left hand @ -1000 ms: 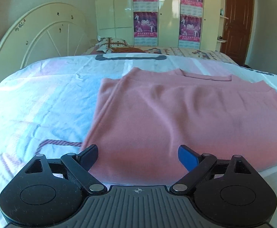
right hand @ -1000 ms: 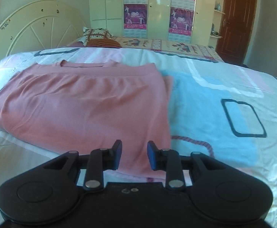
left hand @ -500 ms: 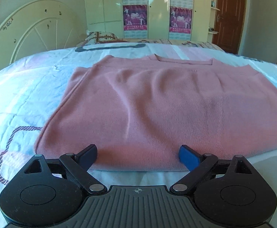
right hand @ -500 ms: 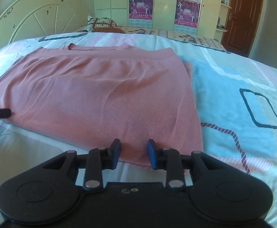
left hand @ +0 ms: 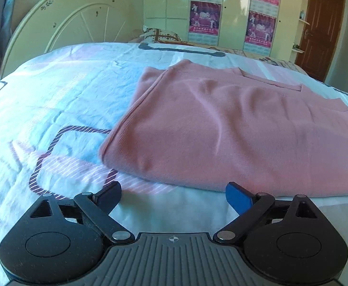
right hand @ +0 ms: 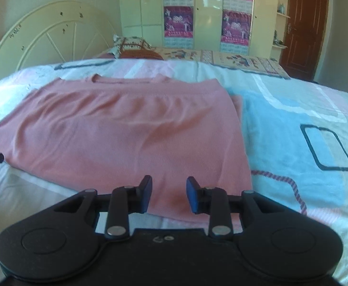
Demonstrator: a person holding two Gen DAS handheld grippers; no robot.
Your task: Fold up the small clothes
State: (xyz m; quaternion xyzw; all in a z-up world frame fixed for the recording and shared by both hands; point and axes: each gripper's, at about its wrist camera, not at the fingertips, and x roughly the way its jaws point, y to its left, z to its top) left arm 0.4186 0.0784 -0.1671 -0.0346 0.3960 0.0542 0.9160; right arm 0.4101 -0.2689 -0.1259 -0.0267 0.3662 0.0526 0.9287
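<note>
Both grippers, left gripper (left hand: 173, 196) and right gripper (right hand: 169, 194), hover with jaws open, empty; each should pinch the pink garment (right hand: 126, 128) hem corners evenly.

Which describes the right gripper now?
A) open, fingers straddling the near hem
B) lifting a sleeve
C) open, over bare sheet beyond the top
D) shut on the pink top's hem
A: the right gripper is open, with the pink top hem lying flat between its fingers.
</note>
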